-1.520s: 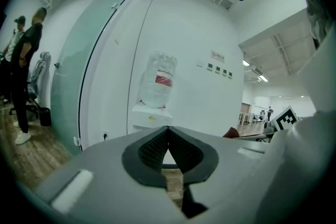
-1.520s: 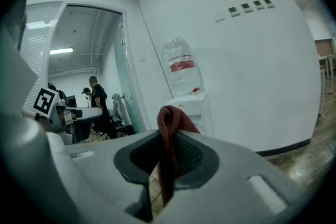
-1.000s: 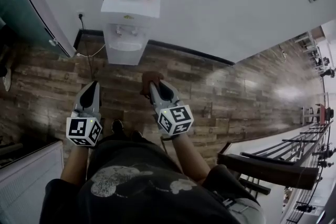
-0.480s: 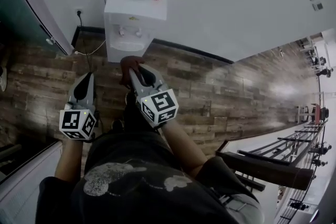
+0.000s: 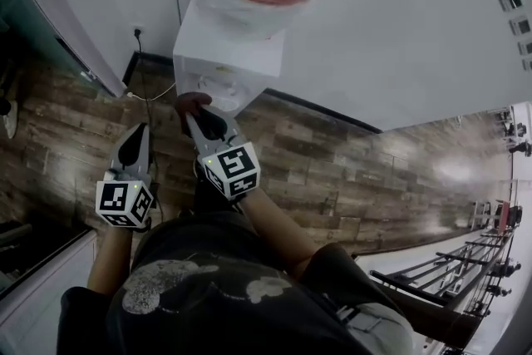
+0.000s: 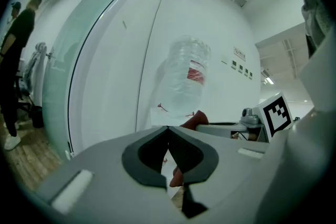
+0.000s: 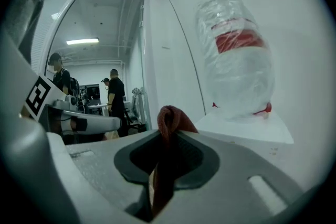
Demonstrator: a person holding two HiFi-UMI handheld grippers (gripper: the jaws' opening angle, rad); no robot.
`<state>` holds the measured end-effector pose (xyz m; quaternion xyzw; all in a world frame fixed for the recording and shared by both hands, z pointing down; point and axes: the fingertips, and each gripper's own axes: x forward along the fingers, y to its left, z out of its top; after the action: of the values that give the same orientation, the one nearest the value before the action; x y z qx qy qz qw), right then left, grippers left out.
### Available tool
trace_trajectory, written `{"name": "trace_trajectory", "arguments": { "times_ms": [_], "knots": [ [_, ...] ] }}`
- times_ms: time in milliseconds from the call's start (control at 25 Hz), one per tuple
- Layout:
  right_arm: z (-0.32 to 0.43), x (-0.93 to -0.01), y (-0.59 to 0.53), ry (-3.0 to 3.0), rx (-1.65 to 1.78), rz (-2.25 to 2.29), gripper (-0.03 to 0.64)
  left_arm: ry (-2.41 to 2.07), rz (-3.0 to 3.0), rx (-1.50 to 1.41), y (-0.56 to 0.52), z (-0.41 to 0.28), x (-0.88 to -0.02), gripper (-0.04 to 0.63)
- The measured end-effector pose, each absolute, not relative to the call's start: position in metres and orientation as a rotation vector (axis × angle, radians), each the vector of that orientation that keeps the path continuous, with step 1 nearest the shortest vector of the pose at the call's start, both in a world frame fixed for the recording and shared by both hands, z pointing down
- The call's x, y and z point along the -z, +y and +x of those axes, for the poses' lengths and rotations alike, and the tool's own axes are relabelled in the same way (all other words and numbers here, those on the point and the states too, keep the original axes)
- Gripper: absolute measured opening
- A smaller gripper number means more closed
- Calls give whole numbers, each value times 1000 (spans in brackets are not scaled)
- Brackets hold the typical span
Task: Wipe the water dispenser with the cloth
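Just before the bottle-topped dispenser (image 5: 224, 54), right tongs (image 5: 199, 115) clamp the cloth (image 5: 189, 101); left tongs (image 5: 138, 133) closed, empty.

Brown wood-plank floor (image 5: 349, 170) meets plain white wall (image 5: 399, 29) at dark skirting (image 5: 316, 106); frosted glass partition (image 6: 79, 76) stands left, metal railing (image 5: 432, 274) lower right.
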<state>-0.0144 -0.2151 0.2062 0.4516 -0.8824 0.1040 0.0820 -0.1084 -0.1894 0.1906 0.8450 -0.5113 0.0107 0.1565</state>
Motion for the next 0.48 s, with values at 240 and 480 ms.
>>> {"name": "trace_trajectory", "arguments": {
  "times_ms": [240,480],
  "knots": [
    [-30,-215,-270,-2666,-298,1239,41,-1521,2373,-31,-226,-102,-190,18],
    [-39,-236,-307,-2653,-321,1167,41,-1595,2328,-44,-256,-107,-192,18]
  ]
}}
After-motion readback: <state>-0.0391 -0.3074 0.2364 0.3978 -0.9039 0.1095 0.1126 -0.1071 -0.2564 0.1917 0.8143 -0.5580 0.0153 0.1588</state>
